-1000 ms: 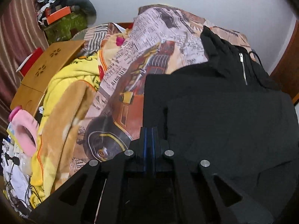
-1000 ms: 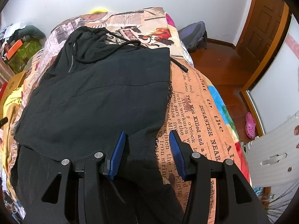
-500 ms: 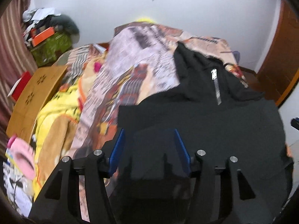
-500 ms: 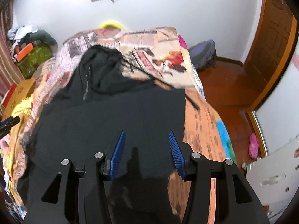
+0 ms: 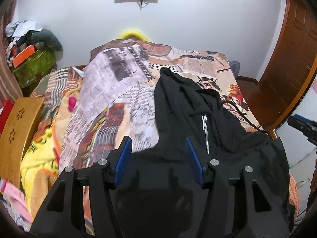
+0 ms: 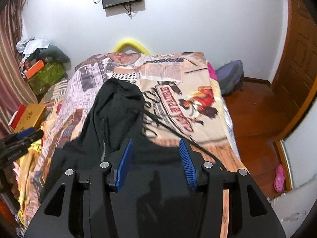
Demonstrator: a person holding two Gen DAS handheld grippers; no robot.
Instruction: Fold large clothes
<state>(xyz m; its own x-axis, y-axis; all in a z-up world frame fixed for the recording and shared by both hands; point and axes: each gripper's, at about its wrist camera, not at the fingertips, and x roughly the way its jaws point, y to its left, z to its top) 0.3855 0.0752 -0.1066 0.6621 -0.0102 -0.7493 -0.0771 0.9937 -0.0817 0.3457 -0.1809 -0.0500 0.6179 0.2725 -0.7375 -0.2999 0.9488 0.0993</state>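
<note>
A black zip hoodie lies flat on the newspaper-print bed sheet, hood toward the far wall. Its silver zipper and a black drawstring show. My left gripper hovers over the hoodie's left part, jaws apart, nothing between the blue pads. Over the hoodie's right part my right gripper stands open and empty too. Each gripper shows at the edge of the other's view: the right one and the left one. The hoodie's near part is hidden under the gripper bodies.
A yellow blanket and a wooden lap table crowd the bed's left side. A green box with clutter stands in the far left corner. Right of the bed are wooden floor, a purple bag, a pink slipper and a door.
My left gripper went from shut to open over the hoodie. Both grippers drew back and rose, so more of the far wall and the screen shows.
</note>
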